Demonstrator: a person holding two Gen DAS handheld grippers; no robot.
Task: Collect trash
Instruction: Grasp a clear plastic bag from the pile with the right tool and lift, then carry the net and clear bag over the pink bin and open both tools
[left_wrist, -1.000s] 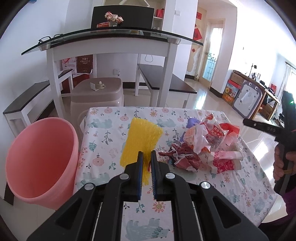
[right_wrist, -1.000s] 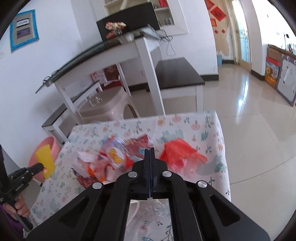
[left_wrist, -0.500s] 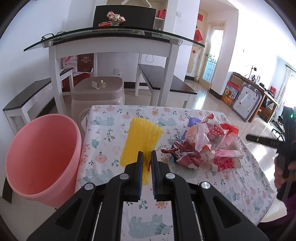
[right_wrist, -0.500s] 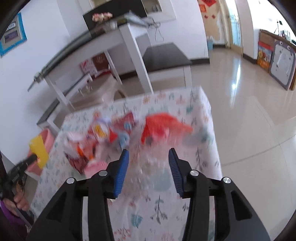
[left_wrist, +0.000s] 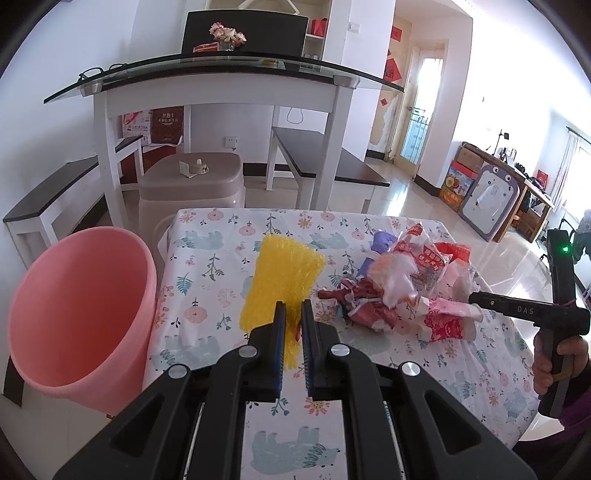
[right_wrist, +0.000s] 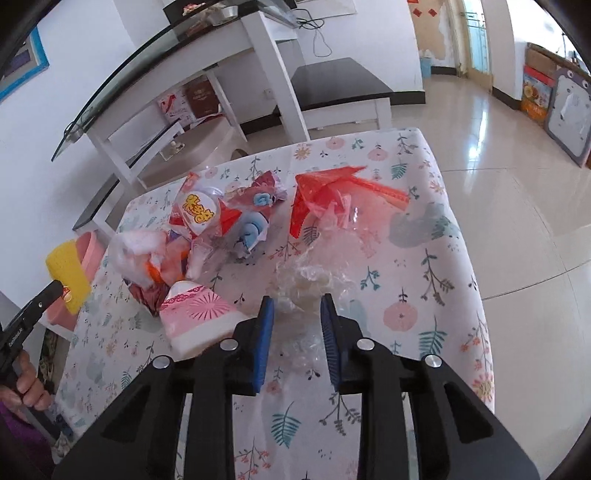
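- My right gripper (right_wrist: 297, 306) has come down over the crumpled clear plastic wrap (right_wrist: 314, 273) on the floral tablecloth (right_wrist: 424, 258). A second ago its jaws were together; they sprang wide and have just been closing in again. They now stand apart with the wrap between them, and I can't see the blue pads pressing on it yet.
- I judge this the start of the next pick: the wrap isn't mine until the jaws close fully.
- My left gripper (left_wrist: 293, 314) hasn't shifted. It stays clamped on the lower edge of the yellow foam-net sleeve (left_wrist: 284, 284), held above the cloth, with the pink plastic bin (left_wrist: 74, 317) just beside the table edge. That piece still needs dropping in.
- The rest of the trash, a heap of red, white and pink snack wrappers (left_wrist: 399, 288), lies mid-table.
- My right view alone shows the clear wrap and the flat red cellophane sheet (right_wrist: 332, 195) beyond it; from the left, both are hidden behind the heap.
- My left view alone shows the bin's whole open mouth; from the right only a sliver peeks out behind the yellow sleeve.
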